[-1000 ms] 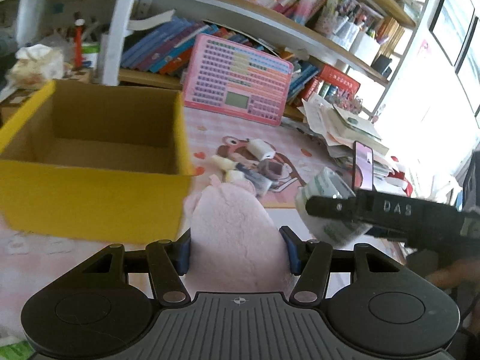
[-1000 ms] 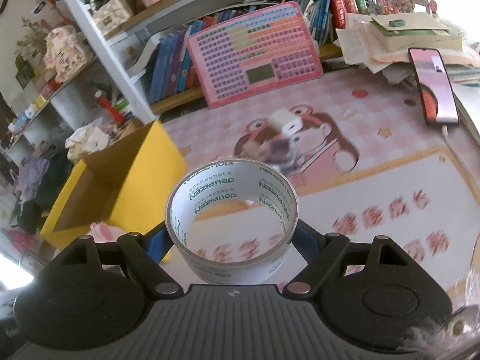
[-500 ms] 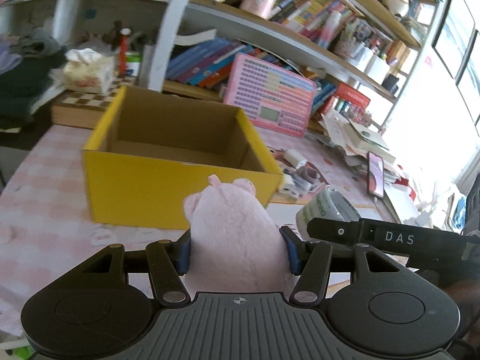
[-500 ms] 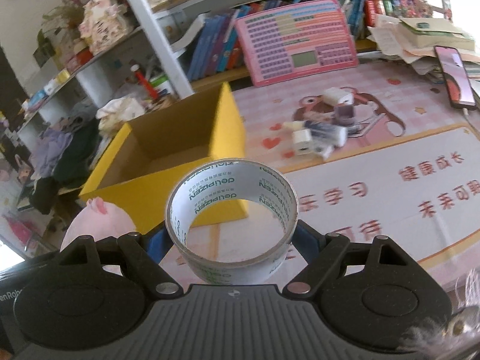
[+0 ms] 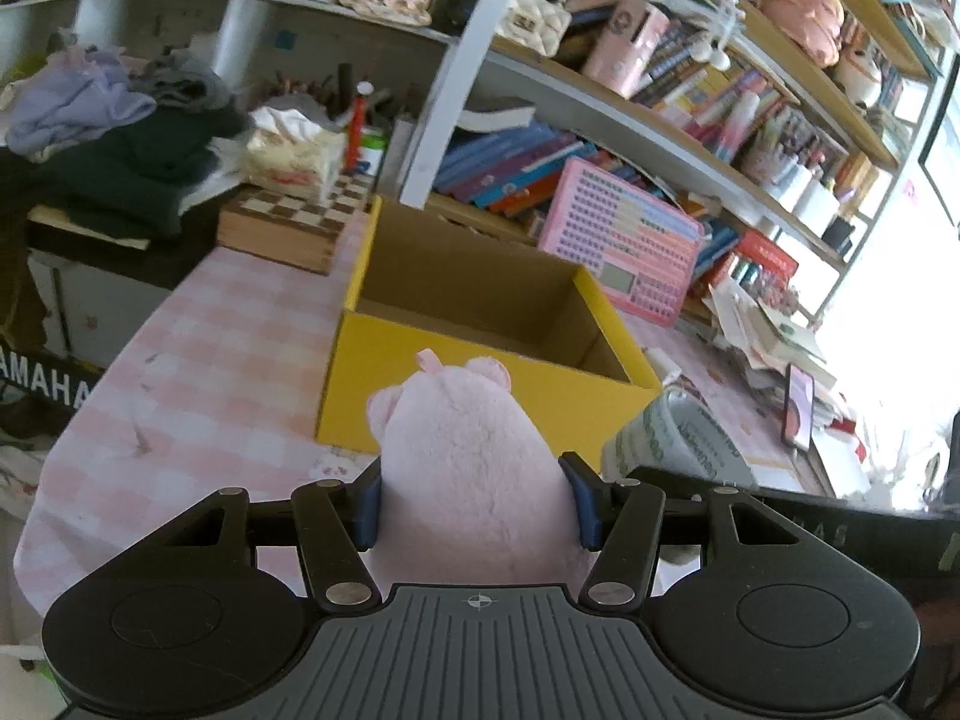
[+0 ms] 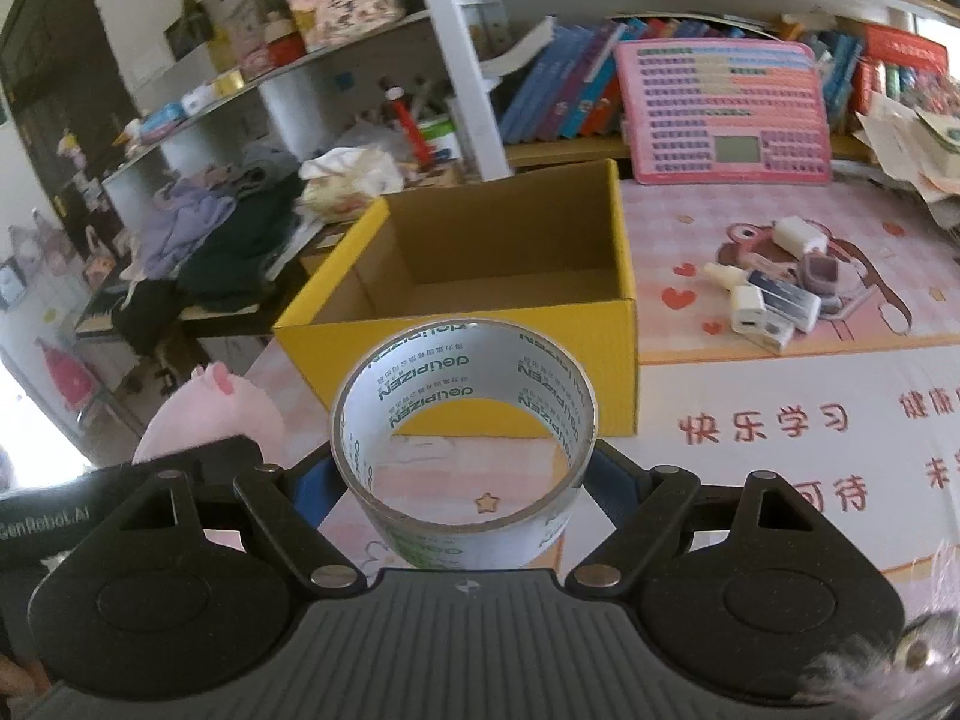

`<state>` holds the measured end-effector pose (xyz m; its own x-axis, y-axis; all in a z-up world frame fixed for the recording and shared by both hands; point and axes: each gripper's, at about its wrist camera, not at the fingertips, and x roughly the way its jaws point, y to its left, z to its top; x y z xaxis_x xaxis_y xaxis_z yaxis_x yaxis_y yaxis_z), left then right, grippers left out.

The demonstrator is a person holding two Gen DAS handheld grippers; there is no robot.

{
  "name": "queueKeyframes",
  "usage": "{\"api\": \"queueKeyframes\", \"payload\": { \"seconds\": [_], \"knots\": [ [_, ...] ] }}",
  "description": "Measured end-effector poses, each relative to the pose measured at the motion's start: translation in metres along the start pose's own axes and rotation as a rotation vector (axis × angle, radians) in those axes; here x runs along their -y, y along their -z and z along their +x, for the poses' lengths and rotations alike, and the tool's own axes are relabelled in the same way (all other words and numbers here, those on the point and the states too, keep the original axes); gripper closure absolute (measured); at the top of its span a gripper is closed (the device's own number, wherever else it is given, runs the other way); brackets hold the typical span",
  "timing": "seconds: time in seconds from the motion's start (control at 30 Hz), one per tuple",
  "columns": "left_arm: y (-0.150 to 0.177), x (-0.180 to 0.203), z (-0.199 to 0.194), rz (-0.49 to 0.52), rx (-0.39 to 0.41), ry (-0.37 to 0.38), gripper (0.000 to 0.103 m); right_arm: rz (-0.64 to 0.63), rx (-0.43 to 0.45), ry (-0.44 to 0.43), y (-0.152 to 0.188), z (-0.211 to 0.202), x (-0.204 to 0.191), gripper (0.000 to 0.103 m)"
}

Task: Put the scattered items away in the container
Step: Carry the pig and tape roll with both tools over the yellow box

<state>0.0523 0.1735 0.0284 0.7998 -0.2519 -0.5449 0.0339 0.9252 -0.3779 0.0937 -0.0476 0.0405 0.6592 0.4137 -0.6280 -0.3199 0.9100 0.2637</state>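
Observation:
My left gripper (image 5: 474,498) is shut on a pink plush toy (image 5: 468,468), held in the air short of the near wall of the open yellow cardboard box (image 5: 456,378). My right gripper (image 6: 462,480) is shut on a clear roll of tape (image 6: 465,438), also short of the box (image 6: 516,312), whose inside is empty. The plush toy shows at lower left in the right wrist view (image 6: 210,414), and the tape at right in the left wrist view (image 5: 678,444). Several small scattered items (image 6: 774,288) lie on the pink mat right of the box.
A pink toy keyboard (image 6: 726,114) leans against the bookshelf behind the box. A chessboard box (image 5: 288,222), tissues and piled clothes (image 5: 114,138) sit at the left. A phone (image 5: 798,408) and paper stacks lie at the far right.
Both grippers have pulled back and swung left with their loads; the box now sits straight ahead and farther off in both views.

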Motion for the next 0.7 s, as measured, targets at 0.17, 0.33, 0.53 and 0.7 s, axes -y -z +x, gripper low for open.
{"api": "queueKeyframes", "payload": {
  "seconds": [0.17, 0.33, 0.53, 0.7],
  "knots": [
    [-0.011, -0.004, 0.000, -0.009, 0.034, 0.006, 0.046, -0.084, 0.013, -0.002, -0.006, 0.005, -0.013, 0.020],
    [-0.023, -0.001, 0.006, 0.006, 0.062, 0.013, 0.046, -0.189, 0.058, -0.014, -0.015, 0.009, -0.024, 0.020],
    [-0.046, 0.005, 0.019, 0.040, 0.104, 0.011, 0.046, -0.280, 0.109, -0.023, -0.038, 0.023, -0.026, 0.020],
    [-0.069, 0.008, 0.037, 0.054, 0.127, 0.002, 0.046, -0.313, 0.138, -0.039, -0.063, 0.038, -0.019, 0.020]
  ]
}}
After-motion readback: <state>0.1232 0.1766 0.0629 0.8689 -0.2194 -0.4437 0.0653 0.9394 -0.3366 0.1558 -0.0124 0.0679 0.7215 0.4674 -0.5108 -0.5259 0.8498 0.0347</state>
